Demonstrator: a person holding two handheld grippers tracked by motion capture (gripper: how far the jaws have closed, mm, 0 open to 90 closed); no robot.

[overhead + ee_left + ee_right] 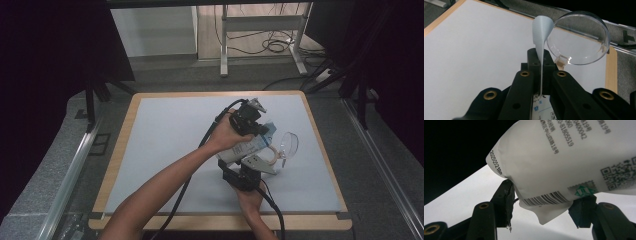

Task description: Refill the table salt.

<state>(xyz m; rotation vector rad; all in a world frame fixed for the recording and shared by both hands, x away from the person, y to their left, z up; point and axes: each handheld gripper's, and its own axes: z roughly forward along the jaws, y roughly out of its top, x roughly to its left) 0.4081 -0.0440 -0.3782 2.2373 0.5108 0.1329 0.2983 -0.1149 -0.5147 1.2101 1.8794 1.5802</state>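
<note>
A white printed packet hangs over the right half of the table between both grippers. My left gripper comes in from above and is shut on the packet's thin top edge, which stands up as a pale strip between the closed jaws. From the near side, my right gripper grips the packet's lower end, one pad pressing on each side near the barcode. A clear round dish lies on the mat just right of the packet.
A pale mat covers the wooden-rimmed table. Black cables trail from both grippers toward the near edge. Behind the table stand a metal frame and floor cables. Dark curtains hang at both sides.
</note>
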